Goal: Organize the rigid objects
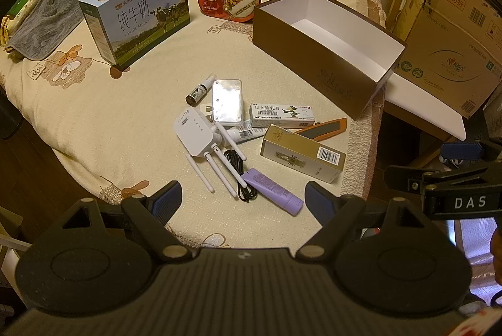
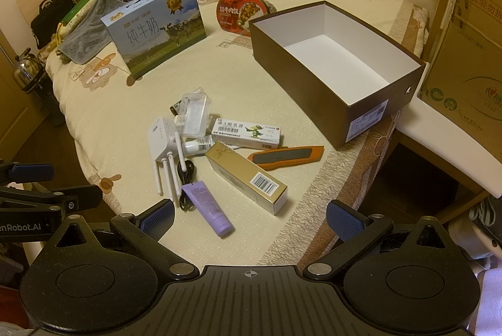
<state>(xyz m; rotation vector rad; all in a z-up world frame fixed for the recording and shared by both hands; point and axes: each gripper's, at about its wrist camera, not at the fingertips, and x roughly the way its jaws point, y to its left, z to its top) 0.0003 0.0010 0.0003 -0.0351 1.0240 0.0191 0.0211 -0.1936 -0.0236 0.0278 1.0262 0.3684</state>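
Observation:
A pile of small items lies mid-bed: a white router with antennas, a clear plastic case, a white ointment box, a gold box, an orange utility knife, a purple tube, a black cable and a small dark bottle. An empty brown box stands to the right. My left gripper and right gripper are open and empty, above the near bed edge.
A blue milk carton and a red meal tub stand behind the pile. Boxes, bags and a grey cloth crowd the far left. A cardboard carton sits on a white chair at right.

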